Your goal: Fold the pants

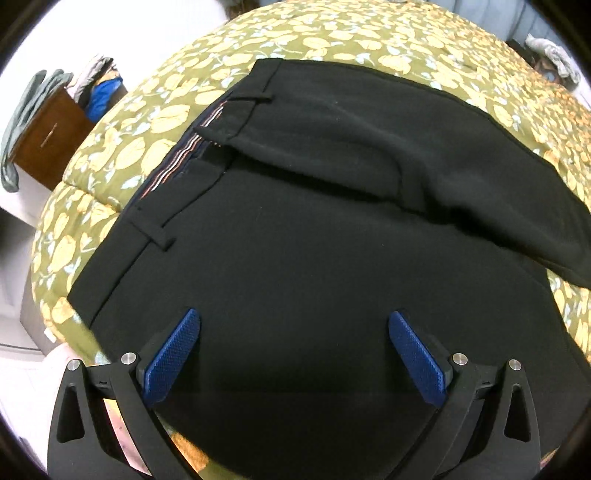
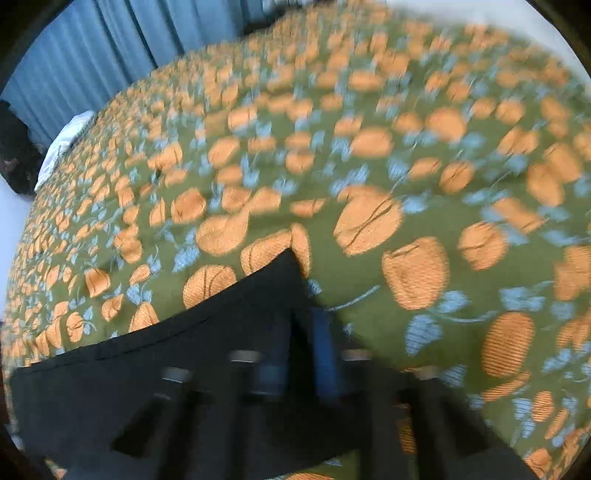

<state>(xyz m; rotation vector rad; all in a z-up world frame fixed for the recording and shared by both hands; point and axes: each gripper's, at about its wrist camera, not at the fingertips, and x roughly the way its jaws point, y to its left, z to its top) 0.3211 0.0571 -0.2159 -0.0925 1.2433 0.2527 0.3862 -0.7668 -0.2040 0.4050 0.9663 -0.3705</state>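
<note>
Black pants [image 1: 295, 229] lie on the bed, waistband to the left with belt loops and a striped inner lining showing. One leg is folded over across the upper right. My left gripper [image 1: 293, 332] hovers over the seat area, its blue pads wide apart and empty. In the blurred right wrist view, my right gripper [image 2: 301, 325] has its blue pads close together on a corner of the black pants [image 2: 207, 350], lifted off the bedspread.
The bed carries a green bedspread [image 1: 332, 33] with yellow-orange leaf print, also filling the right wrist view [image 2: 369, 166]. A wooden nightstand [image 1: 48, 136] with piled clothes stands at the left. Blue curtains [image 2: 92, 55] hang behind the bed.
</note>
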